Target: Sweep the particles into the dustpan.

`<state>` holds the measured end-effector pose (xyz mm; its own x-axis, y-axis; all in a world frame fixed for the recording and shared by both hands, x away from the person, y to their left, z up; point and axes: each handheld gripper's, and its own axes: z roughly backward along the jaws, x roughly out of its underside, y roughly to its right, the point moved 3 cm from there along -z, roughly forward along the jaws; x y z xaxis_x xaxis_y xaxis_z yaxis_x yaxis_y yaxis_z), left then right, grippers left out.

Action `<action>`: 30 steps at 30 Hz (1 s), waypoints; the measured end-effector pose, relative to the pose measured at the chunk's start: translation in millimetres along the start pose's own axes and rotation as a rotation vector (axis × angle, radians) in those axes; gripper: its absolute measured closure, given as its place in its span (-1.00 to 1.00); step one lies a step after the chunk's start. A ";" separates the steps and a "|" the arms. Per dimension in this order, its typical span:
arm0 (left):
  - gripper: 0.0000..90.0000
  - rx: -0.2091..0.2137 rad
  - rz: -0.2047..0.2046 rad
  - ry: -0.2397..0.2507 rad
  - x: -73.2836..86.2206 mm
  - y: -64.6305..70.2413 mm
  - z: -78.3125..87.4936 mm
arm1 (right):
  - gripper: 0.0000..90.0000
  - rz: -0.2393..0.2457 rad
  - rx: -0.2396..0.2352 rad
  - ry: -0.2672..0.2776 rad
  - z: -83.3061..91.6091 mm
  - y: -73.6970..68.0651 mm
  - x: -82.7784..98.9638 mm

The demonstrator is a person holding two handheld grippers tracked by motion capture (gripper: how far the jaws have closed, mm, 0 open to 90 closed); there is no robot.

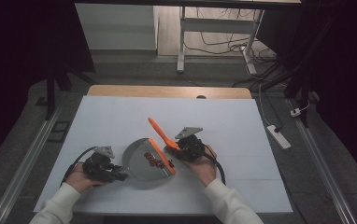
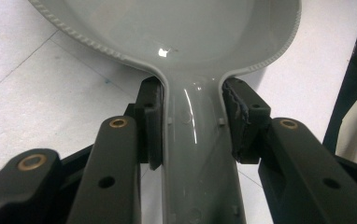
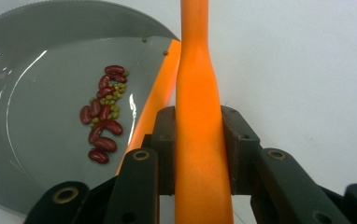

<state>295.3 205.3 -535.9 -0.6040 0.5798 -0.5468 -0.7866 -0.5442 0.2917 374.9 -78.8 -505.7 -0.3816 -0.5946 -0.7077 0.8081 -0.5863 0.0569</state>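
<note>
The left gripper (image 2: pixel 193 123) clamps the grey dustpan (image 1: pixel 141 163) by its handle, steadying it at table centre. The right gripper (image 3: pixel 198 140) grips the orange brush (image 1: pixel 160 132) handle at the pan's 3 o'clock, keeping the beans (image 3: pixel 103 114) inside the pan.

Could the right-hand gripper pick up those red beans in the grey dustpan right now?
Probably not: the right gripper is shut on the orange brush, so its jaws are occupied, though the red beans lie uncovered in the dustpan close by.

Grey dustpan (image 1: pixel 139 163) flat on white table, red beans (image 3: pixel 101 122) and green specks inside; orange brush (image 1: pixel 160 135) at its orange lip, handle angled up.
</note>
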 end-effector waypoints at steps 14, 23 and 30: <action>0.37 0.000 -0.001 0.000 -0.5 0.3 -0.9 | 0.55 -0.069 -0.141 0.064 -1.7 -17.5 -6.7; 0.37 0.001 -0.003 -0.001 -0.3 0.5 -0.7 | 0.55 -0.034 -0.109 0.105 12.5 -13.9 -12.4; 0.37 0.001 -0.003 0.000 0.0 0.4 -0.8 | 0.55 -0.024 -0.022 0.023 18.4 -0.4 7.6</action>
<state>295.1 204.6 -536.4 -0.6016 0.5813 -0.5479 -0.7885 -0.5417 0.2910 363.5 -93.2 -498.2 -0.3907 -0.5677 -0.7246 0.8088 -0.5876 0.0243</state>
